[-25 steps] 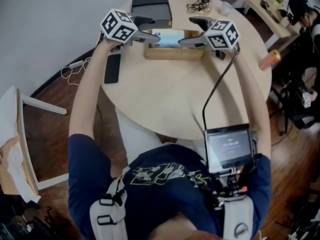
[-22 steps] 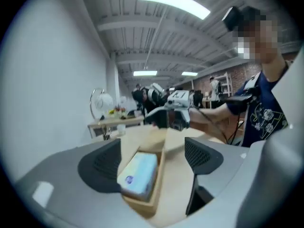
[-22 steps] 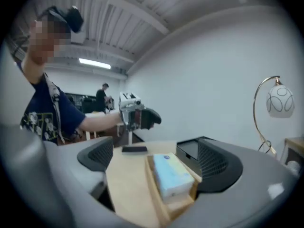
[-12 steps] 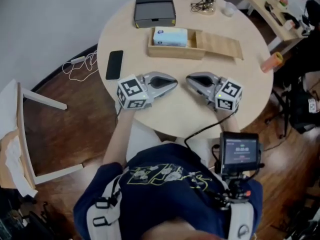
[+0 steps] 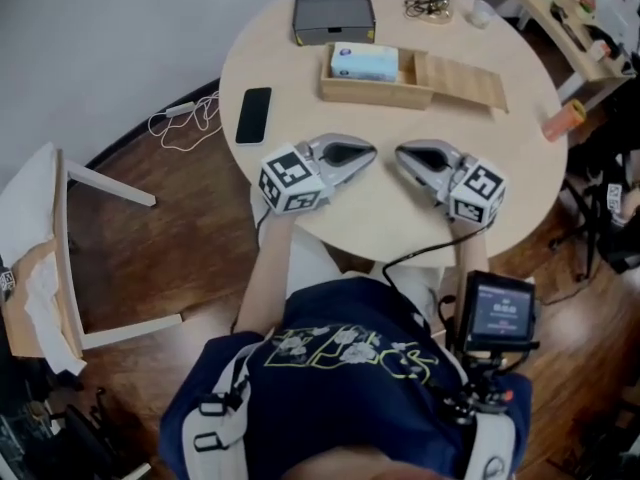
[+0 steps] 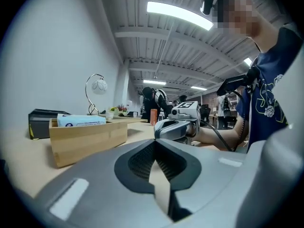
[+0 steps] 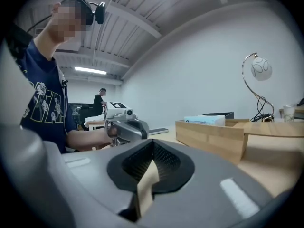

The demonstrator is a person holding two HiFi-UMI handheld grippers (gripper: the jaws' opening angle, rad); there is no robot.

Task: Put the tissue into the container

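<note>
A light blue tissue pack lies inside the left end of the open wooden box; its sliding lid is pulled out to the right. The same tissue pack shows in the box in the left gripper view, and the pack in the box in the right gripper view. My left gripper and right gripper rest on the near part of the round table, tips facing each other, both shut and empty, well short of the box.
A black phone lies left of the box. A black case sits behind it, with cables and a small cup at the far edge. An orange can stands at the table's right rim. A wooden chair stands left.
Both grippers have drawn back from the box to the near part of the table and shut. The tissue pack now lies in the box with the lid slid right.
</note>
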